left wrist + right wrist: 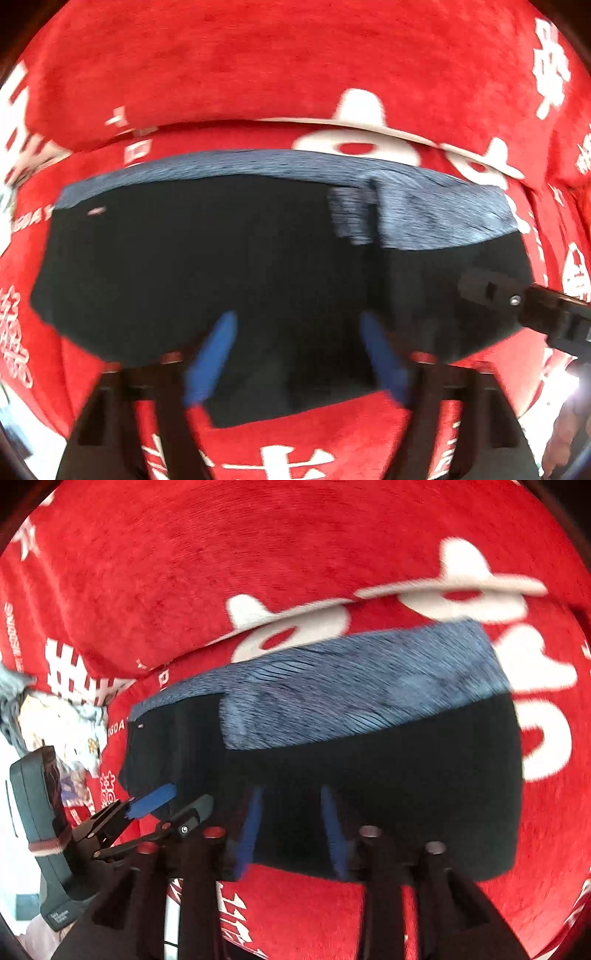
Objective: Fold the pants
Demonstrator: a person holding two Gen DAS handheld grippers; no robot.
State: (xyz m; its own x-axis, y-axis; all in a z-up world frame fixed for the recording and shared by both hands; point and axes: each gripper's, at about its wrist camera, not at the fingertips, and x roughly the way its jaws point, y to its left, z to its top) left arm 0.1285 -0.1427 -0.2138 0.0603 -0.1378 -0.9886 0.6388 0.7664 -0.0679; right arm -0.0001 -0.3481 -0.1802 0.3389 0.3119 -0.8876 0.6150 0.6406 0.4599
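Lying: the pants, dark with a blue-grey heathered waistband, rest in a compact folded bundle on the red cloth.
Waistband: the blue-grey band runs along the far edge of the bundle, away from both cameras.
Cloth: red, plush, printed with large white characters; a fold of it rises behind the bundle, with a pale edge running across.
Left gripper: the left gripper points down over the near edge of the pants, its blue pads set wide apart; nothing is pinched between them, though the dark fabric lies beneath the gap.
Right gripper: the right gripper hangs over the near edge of the bundle, blue pads moderately apart, clamping nothing; fabric lies under them.
Contact: whether either set of tips touches the fabric cannot be told, as both views are blurred.
Positions: seen from the right wrist, the left gripper sits at the bundle's left end; seen from the left wrist, the right gripper's black finger reaches in over the right end.
Clutter: pale crumpled items lie off the cloth's left edge.
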